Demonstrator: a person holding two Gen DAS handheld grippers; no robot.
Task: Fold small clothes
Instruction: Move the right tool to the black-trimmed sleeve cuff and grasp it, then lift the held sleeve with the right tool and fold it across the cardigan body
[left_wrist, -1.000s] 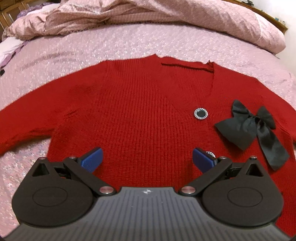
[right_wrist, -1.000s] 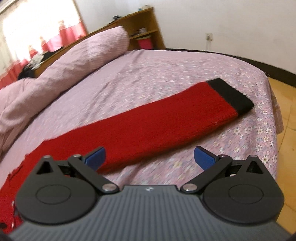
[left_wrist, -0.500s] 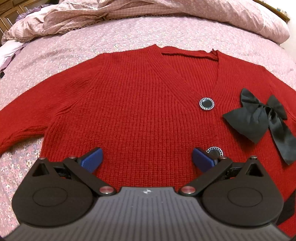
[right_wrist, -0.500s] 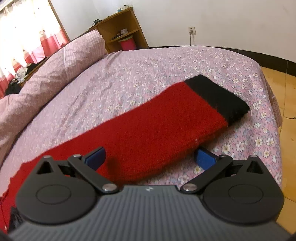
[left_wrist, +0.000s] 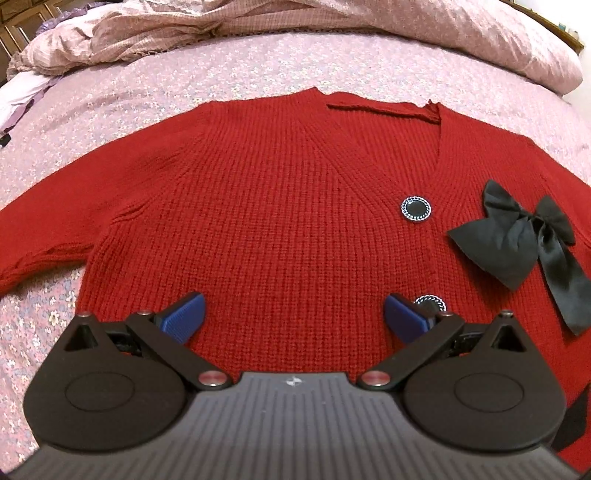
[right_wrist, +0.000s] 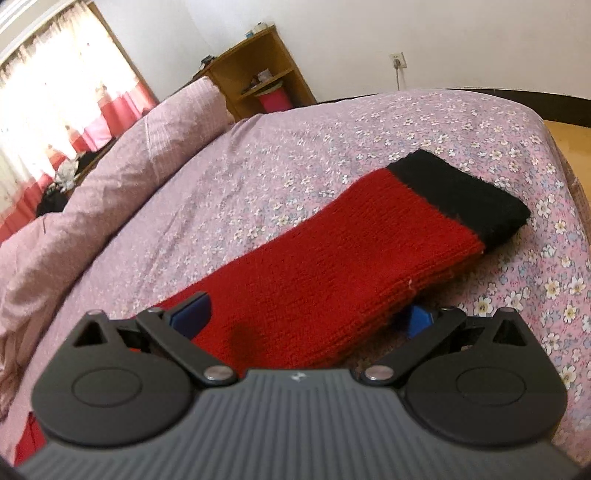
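A red knit cardigan lies flat, front up, on the bed, with round black buttons and a black satin bow at the right. My left gripper is open and empty, low over the cardigan's lower front. In the right wrist view the cardigan's sleeve stretches out to a black cuff. My right gripper is open around the sleeve, one blue finger above it and the other partly under its edge.
The bed has a pink floral sheet. A rumpled pink duvet lies along the far side. A wooden shelf unit stands by the wall. The bed's edge and wooden floor are at the right.
The right gripper has moved forward and down onto the sleeve, which now lies between its open fingers. The left gripper has moved in closer over the cardigan's front.
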